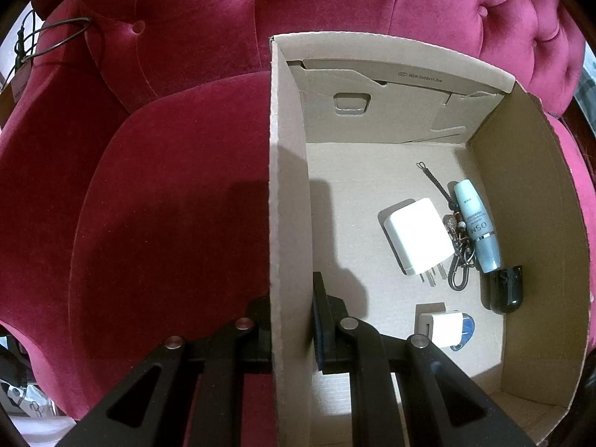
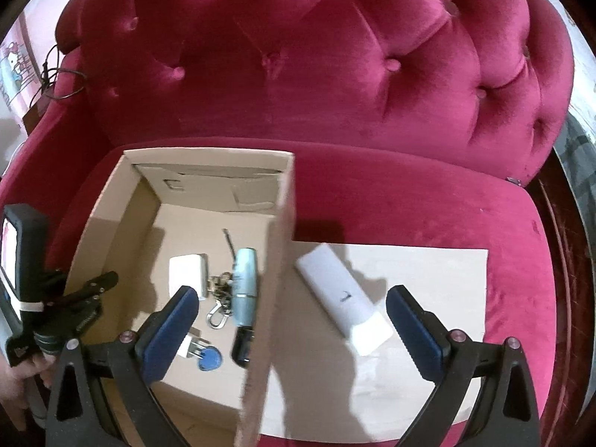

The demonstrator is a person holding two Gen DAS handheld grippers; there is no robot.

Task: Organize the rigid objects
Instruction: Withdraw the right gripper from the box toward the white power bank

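Observation:
An open cardboard box (image 1: 521, 186) sits on a red velvet sofa seat. My left gripper (image 1: 290, 301) is shut on the box's left wall, one finger on each side of it. Inside lie a white charger (image 1: 417, 238), a keychain (image 1: 460, 260), a light blue tube (image 1: 478, 227) with a black cap, and a small white plug (image 1: 445, 327) with a blue tag. My right gripper (image 2: 292, 327) stands open, its fingers wide on either side of the box's right wall (image 2: 277, 260), with nothing pressed by the pads. A white bottle (image 2: 337, 292) lies outside the box, between that wall and the right finger.
The white bottle rests on a flat cardboard sheet (image 2: 439, 264) on the seat cushion (image 2: 409, 193). The tufted sofa back (image 2: 316, 56) rises behind. A thin wire (image 1: 56, 33) hangs over the left armrest. A hand (image 2: 15, 383) holds the left gripper's handle at the lower left.

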